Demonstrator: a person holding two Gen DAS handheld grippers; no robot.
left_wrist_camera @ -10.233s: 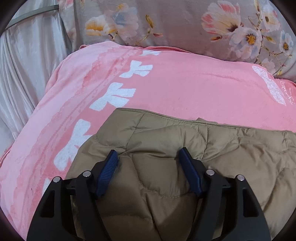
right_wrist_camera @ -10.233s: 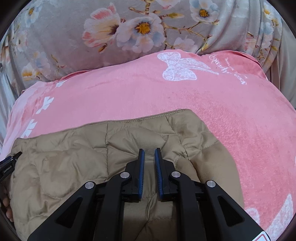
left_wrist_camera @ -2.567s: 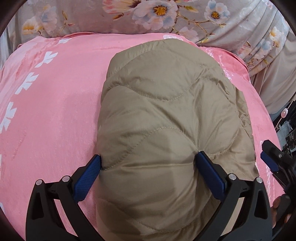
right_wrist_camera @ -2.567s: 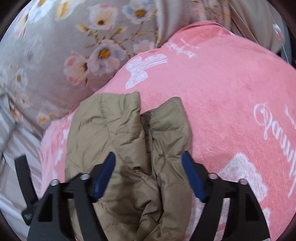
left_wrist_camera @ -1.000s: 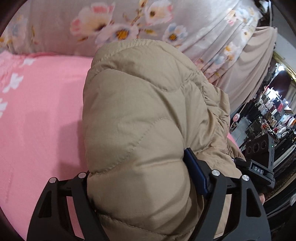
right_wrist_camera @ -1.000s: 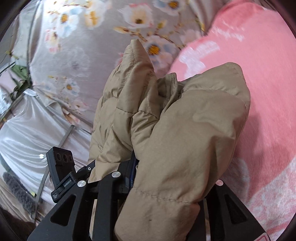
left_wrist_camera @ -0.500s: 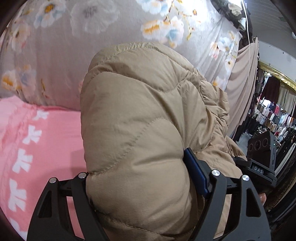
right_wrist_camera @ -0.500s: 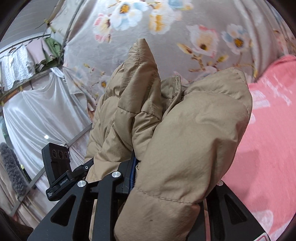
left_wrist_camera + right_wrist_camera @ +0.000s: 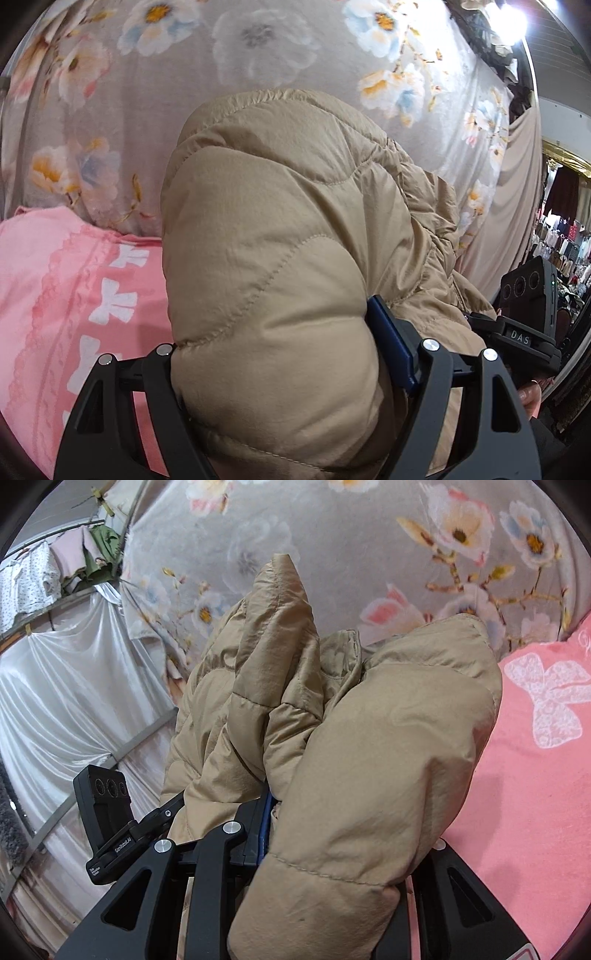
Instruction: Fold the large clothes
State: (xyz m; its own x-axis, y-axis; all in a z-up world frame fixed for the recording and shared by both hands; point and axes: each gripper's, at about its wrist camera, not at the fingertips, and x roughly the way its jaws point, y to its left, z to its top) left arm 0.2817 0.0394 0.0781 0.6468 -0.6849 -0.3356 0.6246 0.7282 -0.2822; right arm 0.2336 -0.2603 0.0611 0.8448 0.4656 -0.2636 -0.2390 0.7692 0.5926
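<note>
The tan quilted puffer jacket [image 9: 288, 229] is folded into a thick bundle and hangs in the air between both grippers. My left gripper [image 9: 277, 350] is shut on one end; its right blue pad [image 9: 388, 339] presses into the padding, and the other pad is hidden under the fabric. In the right wrist view the jacket [image 9: 369, 757] bulges over my right gripper [image 9: 332, 834], which is shut on its layered end. One blue pad [image 9: 264, 827] shows there, the other is covered. Each view shows the opposite gripper's camera housing beside the bundle [image 9: 528, 288] [image 9: 107, 794].
The pink blanket [image 9: 55, 295] [image 9: 535, 775] lies below the bundle. A grey floral cloth [image 9: 258, 55] [image 9: 369, 554] hangs behind. A white satin curtain [image 9: 55, 701] is on one side, racks of clothes [image 9: 565, 243] on the other. A fingertip [image 9: 528, 398] shows behind the right gripper.
Both grippers have risen and swung with the folded jacket clamped between them. The pink blanket has dropped lower in both views and the floral cloth fills more. Neither grip has changed.
</note>
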